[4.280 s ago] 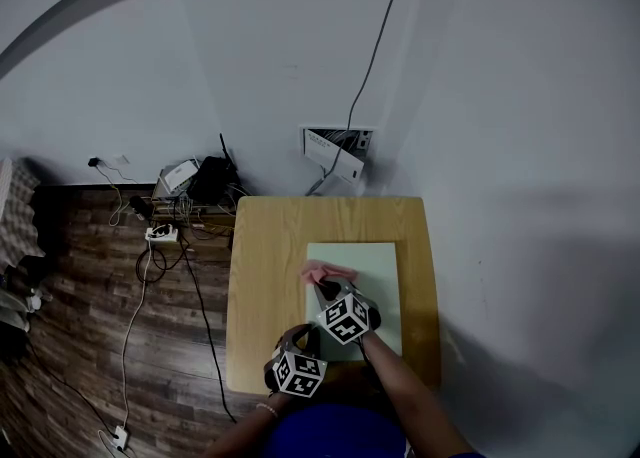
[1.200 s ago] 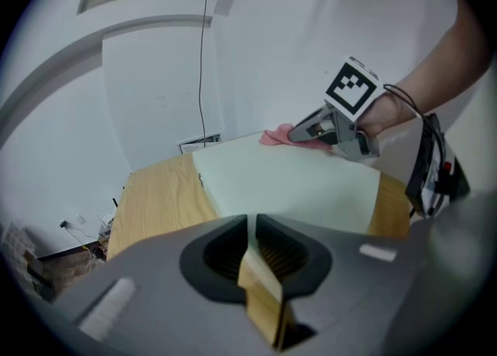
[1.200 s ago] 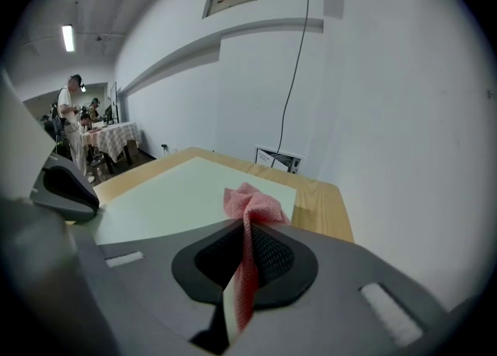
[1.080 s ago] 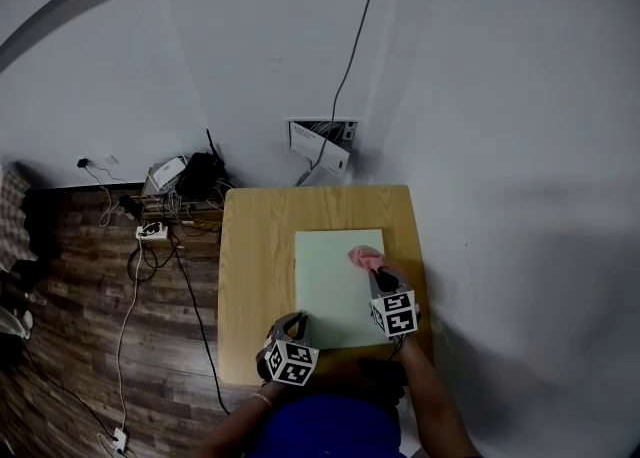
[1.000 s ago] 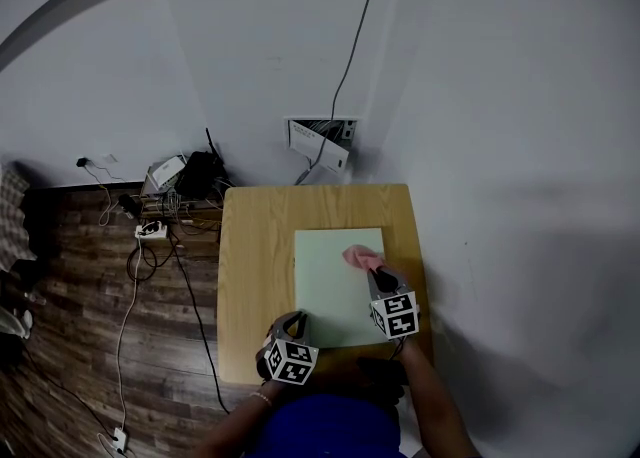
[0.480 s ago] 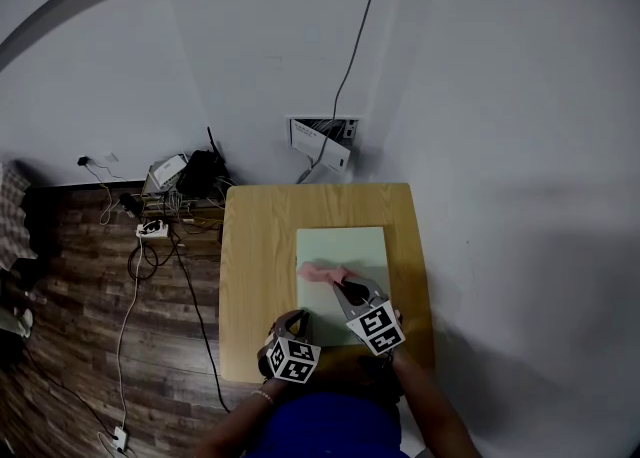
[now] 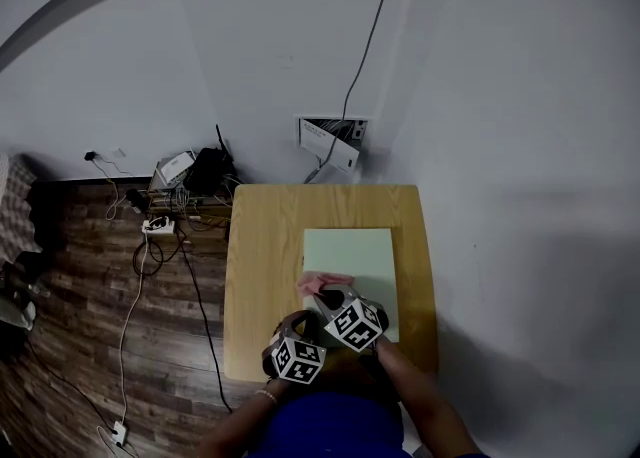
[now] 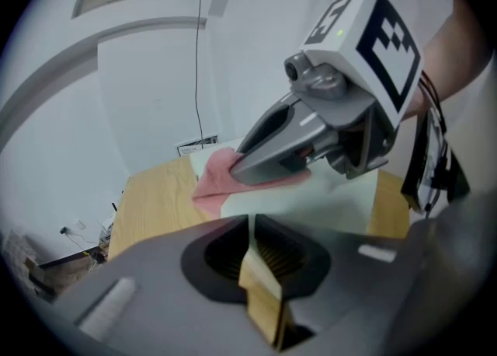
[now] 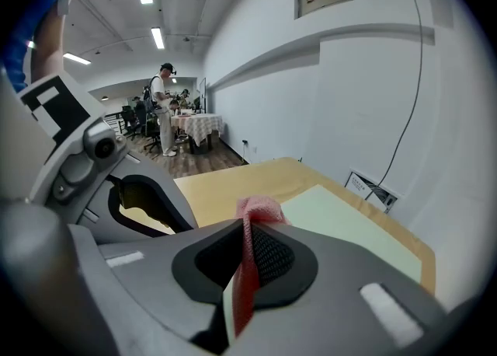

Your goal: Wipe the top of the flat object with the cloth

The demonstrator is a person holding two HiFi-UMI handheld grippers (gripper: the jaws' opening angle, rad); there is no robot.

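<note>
Cable tangle (image 7: 150,236) on wood floor left of worktop (image 7: 260,266), wall box (image 7: 335,141) behind it. Right gripper (image 7: 328,296) crosses close in front of left gripper (image 7: 300,324), both angled down at the near edge. Right jaws pinching pink cloth (image 7: 322,282), which sits on near-left part of pale green flat object (image 7: 365,251). Left jaws have just been closing, nearly pressed together, nothing between them. Pale walls, a person (image 9: 161,109) far off
</note>
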